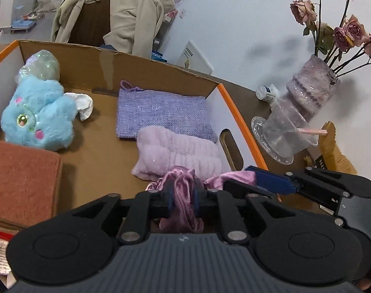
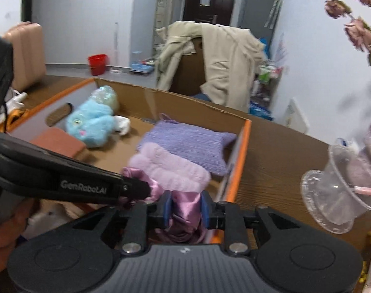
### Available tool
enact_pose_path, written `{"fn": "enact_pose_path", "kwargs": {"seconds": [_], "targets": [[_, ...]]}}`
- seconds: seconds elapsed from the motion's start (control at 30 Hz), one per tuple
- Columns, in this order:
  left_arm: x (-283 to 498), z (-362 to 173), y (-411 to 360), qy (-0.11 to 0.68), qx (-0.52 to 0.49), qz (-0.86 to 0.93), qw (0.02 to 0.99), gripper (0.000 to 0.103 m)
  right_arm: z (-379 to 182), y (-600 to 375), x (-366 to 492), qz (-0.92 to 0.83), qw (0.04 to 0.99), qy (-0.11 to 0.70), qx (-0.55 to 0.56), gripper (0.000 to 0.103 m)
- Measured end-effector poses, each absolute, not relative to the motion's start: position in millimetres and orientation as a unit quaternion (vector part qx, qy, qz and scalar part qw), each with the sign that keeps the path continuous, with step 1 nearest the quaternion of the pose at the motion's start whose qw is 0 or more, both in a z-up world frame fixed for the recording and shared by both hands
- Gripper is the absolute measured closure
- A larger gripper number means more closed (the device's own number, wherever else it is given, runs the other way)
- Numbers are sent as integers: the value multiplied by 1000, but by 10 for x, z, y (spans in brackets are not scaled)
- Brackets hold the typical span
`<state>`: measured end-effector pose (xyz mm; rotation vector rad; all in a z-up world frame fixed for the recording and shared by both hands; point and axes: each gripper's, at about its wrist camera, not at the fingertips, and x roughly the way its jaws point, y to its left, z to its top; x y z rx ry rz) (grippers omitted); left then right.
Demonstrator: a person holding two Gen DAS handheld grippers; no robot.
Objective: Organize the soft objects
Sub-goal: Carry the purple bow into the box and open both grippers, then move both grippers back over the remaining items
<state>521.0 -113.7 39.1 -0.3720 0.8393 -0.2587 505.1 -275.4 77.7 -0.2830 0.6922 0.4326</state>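
Brown worktop point(image 2: 278, 151) carried an orange-edged cardboard box point(image 1: 161, 66) holding, left to right, a rust towel point(image 1: 21, 178), blue plush toy point(image 1: 36, 114), lilac pouch point(image 1: 161, 112) and pink fluffy headband point(image 1: 178, 151). Over its near edge, the left hand-held gripper point(image 1: 183, 201) and right hand-held gripper point(image 2: 185, 208) were both clamped on 1 pink satin cloth point(image 1: 183, 188).

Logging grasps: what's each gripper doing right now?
Left gripper: shut on the shiny pink satin cloth.
Right gripper: shut on the same cloth.

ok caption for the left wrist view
Both grippers pinch a shiny pink satin cloth over the cardboard box of soft things.
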Motion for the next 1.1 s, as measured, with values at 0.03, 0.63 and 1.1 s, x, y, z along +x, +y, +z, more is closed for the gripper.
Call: {"fn": "enact_pose_path", "kwargs": {"seconds": [0.03,0.63,1.1], "targets": [[5190,415,-1126,399,-179,-125,890,56,800,-2770,5037,209,910,333,-133,73],[3322,1842,-485,212,-49,-136,966,29,2142,-2877,3618,196,959,186,-88,42],[1311,792,-71,204,-58,-112,971,19,868,-2725,1634,207,959,191,24,26]]}}
